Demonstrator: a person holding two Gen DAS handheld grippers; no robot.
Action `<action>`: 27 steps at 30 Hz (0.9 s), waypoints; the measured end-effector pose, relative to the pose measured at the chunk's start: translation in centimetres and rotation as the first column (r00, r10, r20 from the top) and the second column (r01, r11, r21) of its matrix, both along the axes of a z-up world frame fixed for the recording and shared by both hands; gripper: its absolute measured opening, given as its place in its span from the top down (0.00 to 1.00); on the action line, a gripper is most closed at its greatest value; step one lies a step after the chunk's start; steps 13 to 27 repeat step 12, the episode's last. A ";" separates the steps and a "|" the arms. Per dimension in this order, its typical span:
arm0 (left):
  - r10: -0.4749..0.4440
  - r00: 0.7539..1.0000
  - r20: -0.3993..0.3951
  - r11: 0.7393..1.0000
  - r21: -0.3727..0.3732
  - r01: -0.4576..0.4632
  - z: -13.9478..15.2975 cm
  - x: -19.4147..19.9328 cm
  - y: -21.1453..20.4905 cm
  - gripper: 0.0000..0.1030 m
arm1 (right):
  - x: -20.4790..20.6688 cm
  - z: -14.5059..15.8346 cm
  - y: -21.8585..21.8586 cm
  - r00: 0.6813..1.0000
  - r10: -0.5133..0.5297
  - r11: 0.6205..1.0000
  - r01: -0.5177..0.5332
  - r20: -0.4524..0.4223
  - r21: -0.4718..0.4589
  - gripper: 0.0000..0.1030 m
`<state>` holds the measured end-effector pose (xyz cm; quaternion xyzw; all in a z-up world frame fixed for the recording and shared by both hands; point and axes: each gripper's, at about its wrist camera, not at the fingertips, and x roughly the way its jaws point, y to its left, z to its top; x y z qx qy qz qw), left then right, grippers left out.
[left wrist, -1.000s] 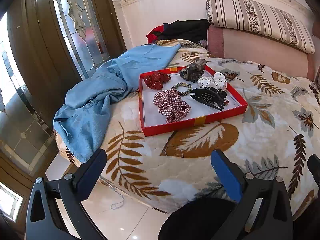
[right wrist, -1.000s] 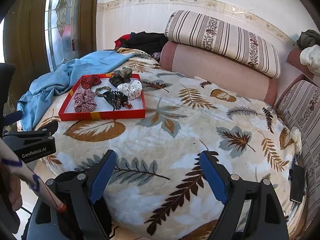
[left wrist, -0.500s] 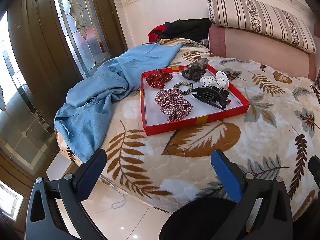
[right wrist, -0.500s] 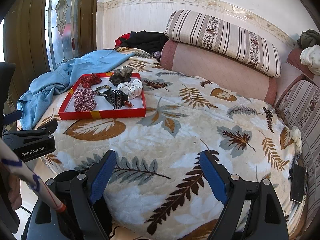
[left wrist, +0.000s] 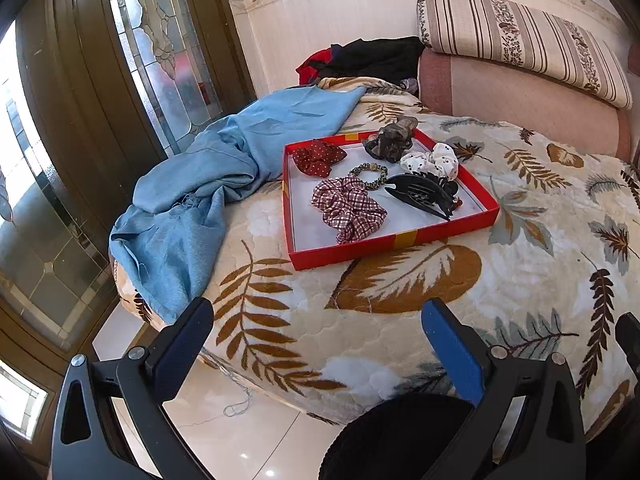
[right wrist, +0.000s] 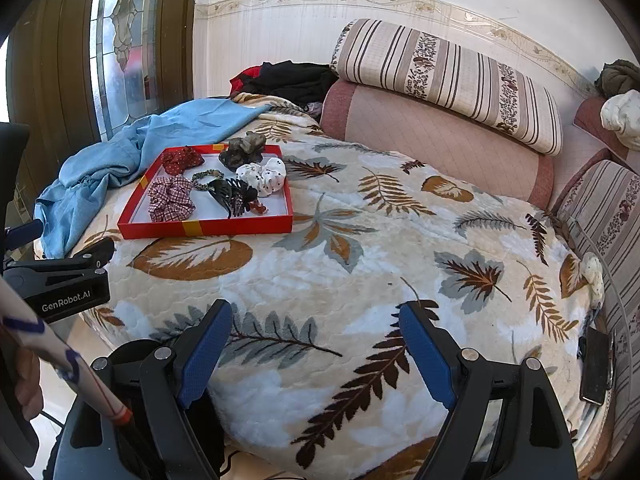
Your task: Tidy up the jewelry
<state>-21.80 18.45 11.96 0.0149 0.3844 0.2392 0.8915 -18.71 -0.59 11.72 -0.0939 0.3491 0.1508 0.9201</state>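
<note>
A red tray (left wrist: 394, 242) (right wrist: 208, 227) lies on the leaf-patterned bed. In it are a checked scrunchie (left wrist: 349, 209) (right wrist: 171, 199), a red dotted scrunchie (left wrist: 318, 157), a grey scrunchie (left wrist: 390, 140), a white dotted scrunchie (left wrist: 430, 161) (right wrist: 262, 175), a beaded band (left wrist: 369, 175) and a black claw clip (left wrist: 422, 196) (right wrist: 232, 196). My left gripper (left wrist: 318, 336) is open and empty, well short of the tray, at the bed's near edge. My right gripper (right wrist: 316, 348) is open and empty over the blanket, right of the tray.
A blue cloth (left wrist: 200, 200) lies left of the tray and hangs over the bed edge. Pink and striped bolsters (right wrist: 440, 128) line the back. Dark clothes (left wrist: 368, 60) sit in the corner. A phone (right wrist: 596, 364) lies at the right edge. A wooden glass door (left wrist: 80, 120) stands at the left.
Both views have crept slightly closer to the bed and tray. Nothing in the tray has moved and both grippers stay open.
</note>
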 end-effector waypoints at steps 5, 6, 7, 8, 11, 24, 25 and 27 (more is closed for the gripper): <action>0.007 1.000 -0.004 1.000 0.005 -0.007 0.0 0.0 0.0 0.00 | -0.1 -0.1 0.0 1.000 0.000 1.000 0.000 -0.001 0.000 0.14; 0.012 1.000 -0.006 1.000 0.009 -0.012 0.2 0.0 0.0 0.00 | 0.0 0.0 0.0 1.000 0.000 1.000 0.000 -0.001 0.001 0.14; 0.014 1.000 -0.006 1.000 0.016 -0.014 0.3 0.0 0.0 0.00 | 0.0 0.0 0.0 1.000 0.000 1.000 0.000 -0.001 0.001 0.14; 0.013 1.000 -0.008 1.000 0.026 -0.013 0.5 0.1 -0.2 0.00 | 0.0 -0.1 0.1 1.000 -0.003 1.000 0.003 -0.002 0.002 0.14; 0.001 1.000 0.002 1.000 0.024 -0.001 1.0 0.5 -0.5 0.00 | 0.3 -0.3 -0.8 0.999 -0.032 0.999 0.033 -0.012 0.033 0.14; -0.015 1.000 0.005 0.999 0.029 0.015 1.2 0.8 -0.8 0.00 | 0.7 -0.3 -1.5 0.998 -0.053 0.997 0.054 -0.023 0.049 0.14; -0.015 1.000 0.005 0.999 0.029 0.015 1.2 0.8 -0.8 0.00 | 0.7 -0.3 -1.5 0.998 -0.053 0.997 0.054 -0.023 0.049 0.14; -0.015 1.000 0.005 0.999 0.029 0.015 1.2 0.8 -0.8 0.00 | 0.7 -0.3 -1.5 0.998 -0.053 0.997 0.054 -0.023 0.049 0.14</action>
